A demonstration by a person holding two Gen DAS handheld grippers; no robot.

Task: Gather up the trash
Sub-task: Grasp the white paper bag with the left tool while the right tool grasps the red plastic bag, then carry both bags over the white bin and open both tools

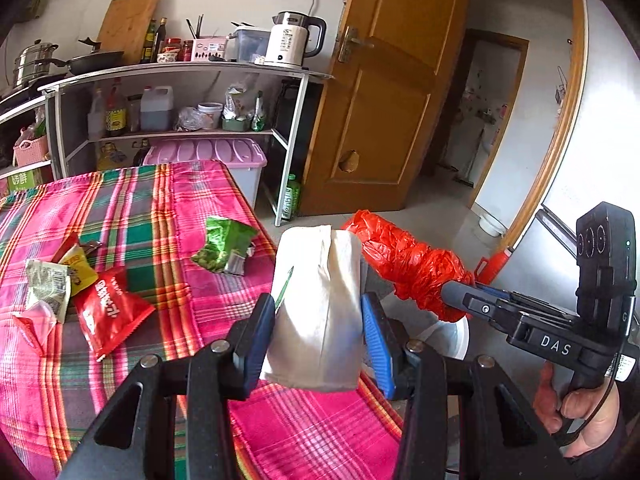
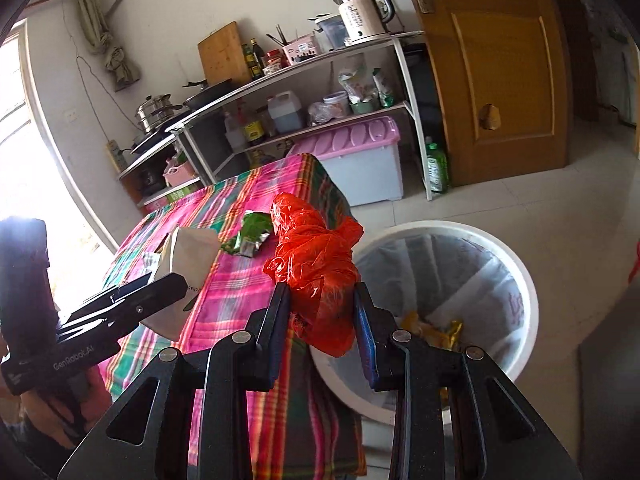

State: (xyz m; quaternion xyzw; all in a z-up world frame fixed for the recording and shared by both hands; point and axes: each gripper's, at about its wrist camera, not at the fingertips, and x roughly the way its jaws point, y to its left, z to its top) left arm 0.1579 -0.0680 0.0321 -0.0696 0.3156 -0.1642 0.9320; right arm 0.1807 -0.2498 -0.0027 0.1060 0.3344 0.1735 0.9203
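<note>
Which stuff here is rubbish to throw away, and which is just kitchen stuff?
For the job:
- white paper packet, in the left tongs
- red plastic bag, in the right tongs
- green wrapper
- red snack packet
- white bin

Just lying about:
- kettle
- pink-lidded box
- chopping board

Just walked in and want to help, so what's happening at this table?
A person is clearing trash with a handheld gripper in each hand. The left gripper is shut on a white paper bag; the right gripper is shut on a crumpled red plastic bag, beside the white bin. Several snack wrappers remain on the plaid tablecloth.
</note>
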